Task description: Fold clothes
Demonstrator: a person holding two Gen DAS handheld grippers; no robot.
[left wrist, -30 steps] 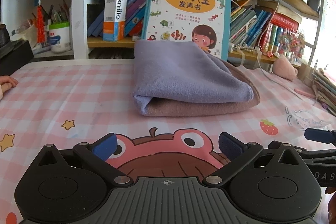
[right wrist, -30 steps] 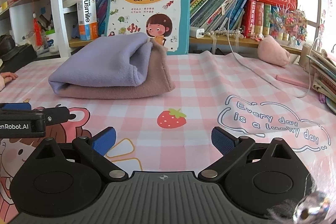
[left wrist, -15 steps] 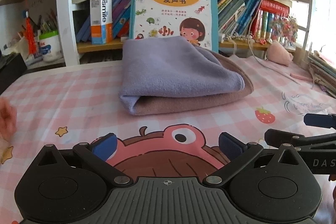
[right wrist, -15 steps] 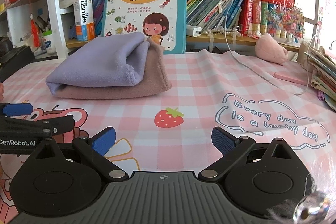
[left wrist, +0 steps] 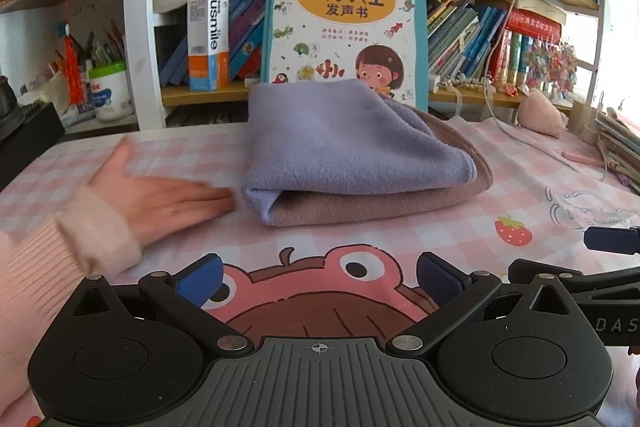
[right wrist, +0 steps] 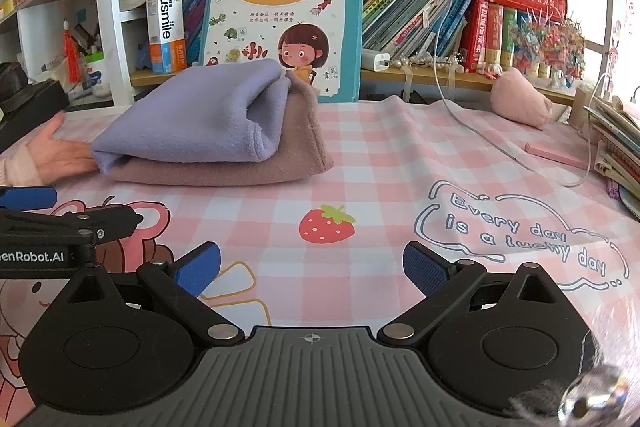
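Observation:
A folded lilac cloth (left wrist: 340, 139) lies on a folded mauve cloth (left wrist: 380, 201) in a stack on the pink checked tablecloth (left wrist: 420, 239). The lilac cloth (right wrist: 192, 123) and mauve cloth (right wrist: 296, 143) also show in the right wrist view. My left gripper (left wrist: 318, 277) is open and empty, low over the table, short of the stack. My right gripper (right wrist: 312, 267) is open and empty, to the right of the stack. A bare hand in a pink sleeve (left wrist: 160, 199) lies flat on the table, fingertips at the stack's left edge.
A large children's book (left wrist: 344, 23) stands upright behind the stack against a full bookshelf (left wrist: 480, 39). A white cable (right wrist: 480, 131), a pink plush (right wrist: 520, 99) and stacked books (right wrist: 616, 147) sit at the right. A black box (left wrist: 24, 143) is at the left.
A hand in a pink sleeve has come in from the left and now rests against the stack's left edge. Both grippers stay open and have only shifted slightly.

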